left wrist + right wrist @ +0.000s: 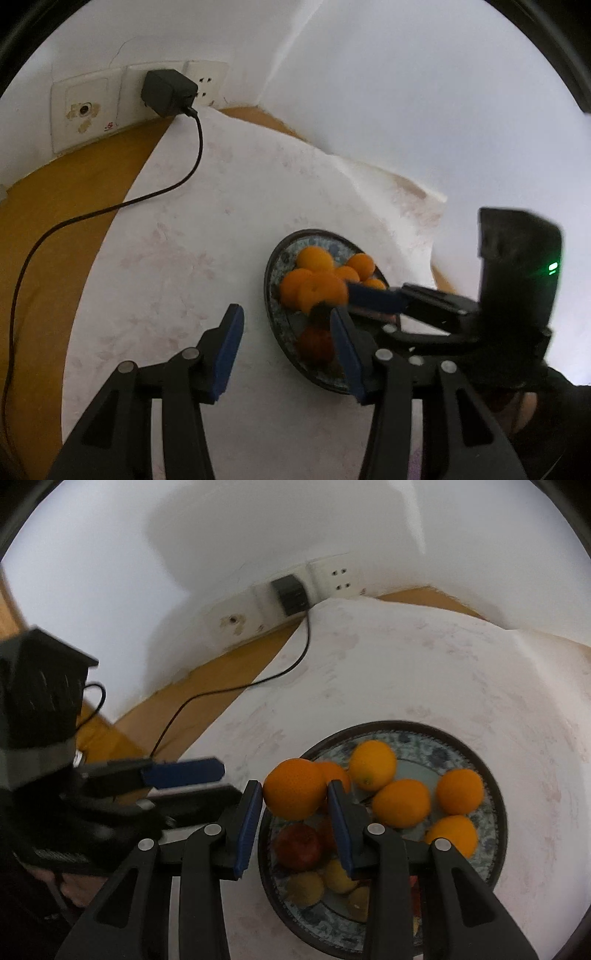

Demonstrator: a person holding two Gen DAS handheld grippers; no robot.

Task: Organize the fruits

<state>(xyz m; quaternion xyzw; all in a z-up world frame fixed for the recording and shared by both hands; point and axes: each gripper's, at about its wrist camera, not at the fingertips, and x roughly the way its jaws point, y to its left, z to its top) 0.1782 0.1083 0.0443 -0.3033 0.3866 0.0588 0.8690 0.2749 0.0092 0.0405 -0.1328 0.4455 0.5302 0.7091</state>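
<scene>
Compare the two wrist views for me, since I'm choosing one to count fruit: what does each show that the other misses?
Only the left wrist view shows the empty left gripper head-on, jaws apart.

Only the right wrist view shows the yellow fruits at the plate's near edge, and the right gripper clamping an orange.

Both show the plate of oranges, a red fruit, the white cloth, and the plugged-in charger.

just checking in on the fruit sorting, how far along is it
Most fruit already sits on the plate: several oranges, a red apple and some yellow fruit. In hand: the right gripper is clamped on one orange above the plate. The left gripper is open and holds nothing. Left: setting that orange down; its destination isn't clear.
</scene>
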